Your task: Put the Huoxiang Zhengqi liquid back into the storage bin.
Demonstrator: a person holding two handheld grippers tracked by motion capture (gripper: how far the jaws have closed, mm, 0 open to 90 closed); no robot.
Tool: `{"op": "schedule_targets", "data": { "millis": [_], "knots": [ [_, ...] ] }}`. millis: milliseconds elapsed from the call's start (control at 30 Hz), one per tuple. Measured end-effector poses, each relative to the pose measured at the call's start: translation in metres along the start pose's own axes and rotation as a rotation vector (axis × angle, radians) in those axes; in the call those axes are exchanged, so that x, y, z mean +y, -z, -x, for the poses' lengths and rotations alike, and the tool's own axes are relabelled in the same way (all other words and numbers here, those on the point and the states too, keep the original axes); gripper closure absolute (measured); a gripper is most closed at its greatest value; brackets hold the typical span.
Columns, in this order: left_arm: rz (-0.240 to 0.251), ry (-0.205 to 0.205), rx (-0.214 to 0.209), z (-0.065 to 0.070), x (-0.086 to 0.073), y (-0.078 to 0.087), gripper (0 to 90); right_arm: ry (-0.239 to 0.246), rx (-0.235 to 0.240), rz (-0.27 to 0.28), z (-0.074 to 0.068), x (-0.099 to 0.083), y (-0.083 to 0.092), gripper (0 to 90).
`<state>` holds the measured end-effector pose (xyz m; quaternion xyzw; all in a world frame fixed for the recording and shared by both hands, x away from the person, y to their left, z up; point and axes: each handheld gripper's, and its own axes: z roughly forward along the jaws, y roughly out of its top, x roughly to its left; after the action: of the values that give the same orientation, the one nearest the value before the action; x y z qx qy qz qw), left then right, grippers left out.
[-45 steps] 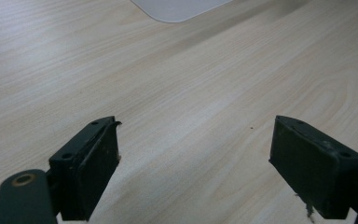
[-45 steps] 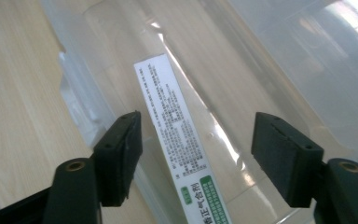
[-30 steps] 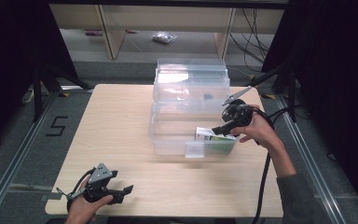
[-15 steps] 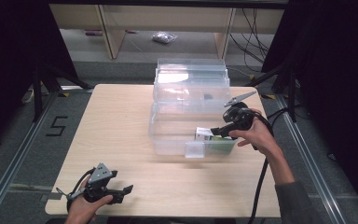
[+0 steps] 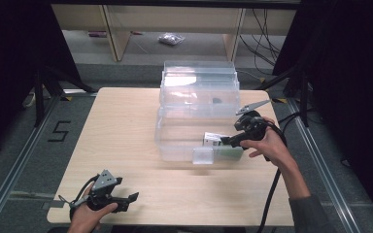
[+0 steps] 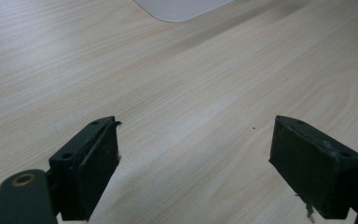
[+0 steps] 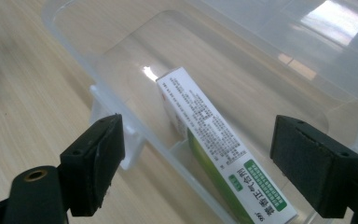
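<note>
On the pale wooden tabletop [image 5: 126, 126] stands a clear plastic storage bin [image 5: 175, 141] with its hinged transparent lid [image 5: 199, 82] thrown back toward twelve o'clock. Inside the bin, near its four o'clock corner, lies a slim white and green cardboard carton [image 5: 221, 145] printed with small text; in the right gripper view the carton [image 7: 219, 144] leans against the near wall of the bin [image 7: 74, 32], its green end toward the camera.

The right tongs [image 5: 230, 141], held in the person's right hand [image 5: 267, 145], hover at the bin's three o'clock side, just above the carton. Their jaws have just been opening and now stand wide apart, one on either side of the carton without pressing on it, so the carton rests loose in the bin.

The left tongs [image 5: 126, 201] rest low at the tabletop's seven o'clock corner in the left hand [image 5: 90, 216], well apart from the bin. In the left gripper view these tongs [image 6: 193, 158] are spread wide over bare wood, with nothing between the jaws.
</note>
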<state>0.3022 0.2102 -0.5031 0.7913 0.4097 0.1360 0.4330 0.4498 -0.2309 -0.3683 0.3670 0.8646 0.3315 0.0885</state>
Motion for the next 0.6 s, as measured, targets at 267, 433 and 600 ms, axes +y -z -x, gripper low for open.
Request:
{"op": "schedule_targets", "data": {
  "millis": [267, 433, 600],
  "knots": [
    [-0.004, 0.000, 0.001, 0.000, 0.001, 0.000, 15.0, 0.005, -0.003, 0.024, -0.010, -0.008, 0.002, 18.4],
    [-0.022, -0.020, 0.003, 0.000, 0.001, 0.002, 14.9, 0.020, -0.006, 0.031, -0.012, -0.013, 0.001, 18.1],
    [-0.008, -0.015, 0.004, -0.001, 0.001, 0.001, 14.9, 0.003, -0.018, 0.034, -0.018, -0.019, 0.002, 17.9]
  ]
}}
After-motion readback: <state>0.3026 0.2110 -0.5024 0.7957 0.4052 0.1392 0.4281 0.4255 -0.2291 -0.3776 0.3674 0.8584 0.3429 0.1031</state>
